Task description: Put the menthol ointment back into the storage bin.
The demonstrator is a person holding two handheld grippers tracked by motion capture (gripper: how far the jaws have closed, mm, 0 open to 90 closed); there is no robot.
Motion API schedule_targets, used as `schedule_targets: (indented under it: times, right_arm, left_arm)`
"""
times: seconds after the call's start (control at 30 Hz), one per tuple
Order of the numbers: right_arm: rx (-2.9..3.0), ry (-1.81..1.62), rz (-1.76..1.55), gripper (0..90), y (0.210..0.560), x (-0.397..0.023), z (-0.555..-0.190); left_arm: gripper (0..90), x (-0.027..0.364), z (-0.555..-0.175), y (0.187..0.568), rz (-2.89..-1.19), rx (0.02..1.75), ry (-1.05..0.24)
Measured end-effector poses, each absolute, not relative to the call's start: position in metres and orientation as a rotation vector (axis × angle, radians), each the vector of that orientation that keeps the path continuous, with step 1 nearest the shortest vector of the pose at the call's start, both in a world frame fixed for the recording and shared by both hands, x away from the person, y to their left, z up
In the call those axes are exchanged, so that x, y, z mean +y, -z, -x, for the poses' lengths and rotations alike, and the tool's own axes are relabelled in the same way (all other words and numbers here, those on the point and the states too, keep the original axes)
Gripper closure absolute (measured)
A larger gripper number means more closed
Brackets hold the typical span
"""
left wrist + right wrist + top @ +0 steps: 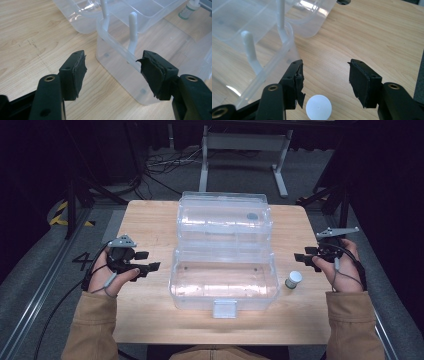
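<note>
Wooden table (pixel 150 220) bears an open, empty clear box (pixel 223 280); both grippers' fingers (pixel 75 72) gape wide, holding nothing.

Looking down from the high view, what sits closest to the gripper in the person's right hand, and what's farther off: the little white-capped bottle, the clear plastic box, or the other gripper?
From the right gripper, jaws open:
1. The white-capped bottle, just below and inward of it, on the table.
2. The clear plastic box, lid open, at the table's middle.
3. The left gripper, beyond the box at the table's far left side.
</note>
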State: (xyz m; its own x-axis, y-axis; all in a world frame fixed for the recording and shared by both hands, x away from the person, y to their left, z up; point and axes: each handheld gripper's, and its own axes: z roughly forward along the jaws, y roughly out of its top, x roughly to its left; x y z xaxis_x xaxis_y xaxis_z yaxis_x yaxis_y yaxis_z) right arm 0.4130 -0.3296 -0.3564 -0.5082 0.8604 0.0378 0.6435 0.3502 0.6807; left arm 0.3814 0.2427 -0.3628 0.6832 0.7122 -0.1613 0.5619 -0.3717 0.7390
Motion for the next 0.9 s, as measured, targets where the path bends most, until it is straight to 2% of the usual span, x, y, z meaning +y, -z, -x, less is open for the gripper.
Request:
schedule_targets:
  times: [0.9]
  right_arm:
    - [2.433,-0.712,-1.446,45.4,0.380,-0.325,-0.419]
  left_arm:
    - [36.7,0.243,-0.383,0.366,-2.095,0.979,-0.226]
